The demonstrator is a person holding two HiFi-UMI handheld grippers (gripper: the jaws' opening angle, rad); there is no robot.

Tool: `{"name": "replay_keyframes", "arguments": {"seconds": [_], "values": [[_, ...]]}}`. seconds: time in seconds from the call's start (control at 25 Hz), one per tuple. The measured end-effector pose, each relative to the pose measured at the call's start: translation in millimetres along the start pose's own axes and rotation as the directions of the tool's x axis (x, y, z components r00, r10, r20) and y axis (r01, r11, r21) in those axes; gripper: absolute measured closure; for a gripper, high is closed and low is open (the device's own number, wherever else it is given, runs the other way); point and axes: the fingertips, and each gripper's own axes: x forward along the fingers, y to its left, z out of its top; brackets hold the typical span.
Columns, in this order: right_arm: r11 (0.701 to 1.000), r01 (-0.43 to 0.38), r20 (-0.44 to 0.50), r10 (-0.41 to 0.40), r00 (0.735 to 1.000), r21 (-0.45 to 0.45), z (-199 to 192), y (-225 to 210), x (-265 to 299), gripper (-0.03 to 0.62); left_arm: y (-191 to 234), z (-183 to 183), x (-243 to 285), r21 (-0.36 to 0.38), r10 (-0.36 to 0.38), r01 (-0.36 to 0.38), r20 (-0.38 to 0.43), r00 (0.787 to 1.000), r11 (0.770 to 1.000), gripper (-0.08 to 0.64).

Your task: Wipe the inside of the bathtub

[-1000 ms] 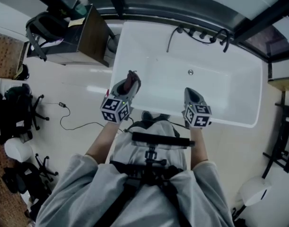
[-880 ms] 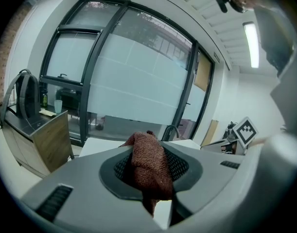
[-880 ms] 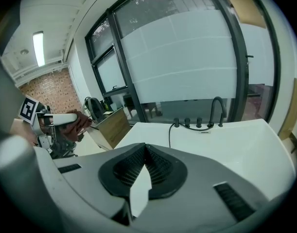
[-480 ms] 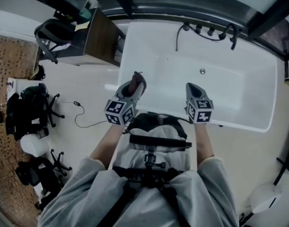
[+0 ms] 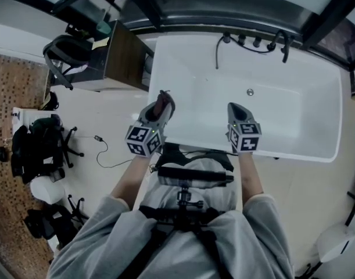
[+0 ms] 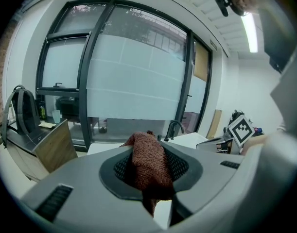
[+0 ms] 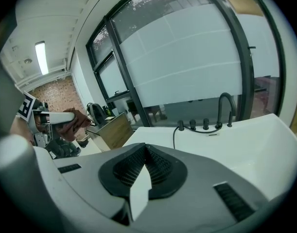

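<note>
Hovering at the near rim of the bathtub [image 5: 293, 97], the left tongs [image 5: 164, 100] clamp a brown cloth [image 6: 148, 164]; the right tongs [image 5: 235, 109] sit pressed together, empty. Wiping seems not yet begun.

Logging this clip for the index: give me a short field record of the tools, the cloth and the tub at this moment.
left tool: shut on a reddish-brown cloth
right tool: shut, nothing between its jaws
position: both over the near rim of the bathtub, pointing toward the window
bathtub: white, nothing lying inside; drain in the floor, dark faucet on the far rim
wiping: no contact with the tub visible
</note>
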Motion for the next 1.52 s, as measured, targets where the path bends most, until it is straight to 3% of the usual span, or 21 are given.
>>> {"name": "replay_keyframes", "arguments": {"seconds": [0.16,0.4,0.8,1.2,1.52], "values": [[0.999,0.035,0.020,-0.035,0.999,0.005,3,6,9,0.583,19,-9,0,-0.004,-0.029,0.029,-0.006,1.000,1.000,0.460],[0.996,0.091,0.009,-0.091,0.996,0.004,17,20,22,0.583,51,9,4,-0.008,-0.073,0.073,0.012,0.997,0.997,0.460],[0.995,0.095,-0.019,-0.094,0.995,0.022,22,35,75,0.583,94,5,40,-0.003,-0.096,0.096,-0.050,0.994,0.995,0.460],[0.996,0.089,-0.059,-0.089,0.994,0.002,4,3,174,0.583,122,-33,150,0.017,-0.095,0.097,-0.100,0.990,0.995,0.460],[0.995,0.101,-0.054,-0.100,0.993,0.018,-14,-30,267,0.583,162,-70,261,0.015,-0.075,0.077,-0.094,0.993,0.997,0.460]]}}
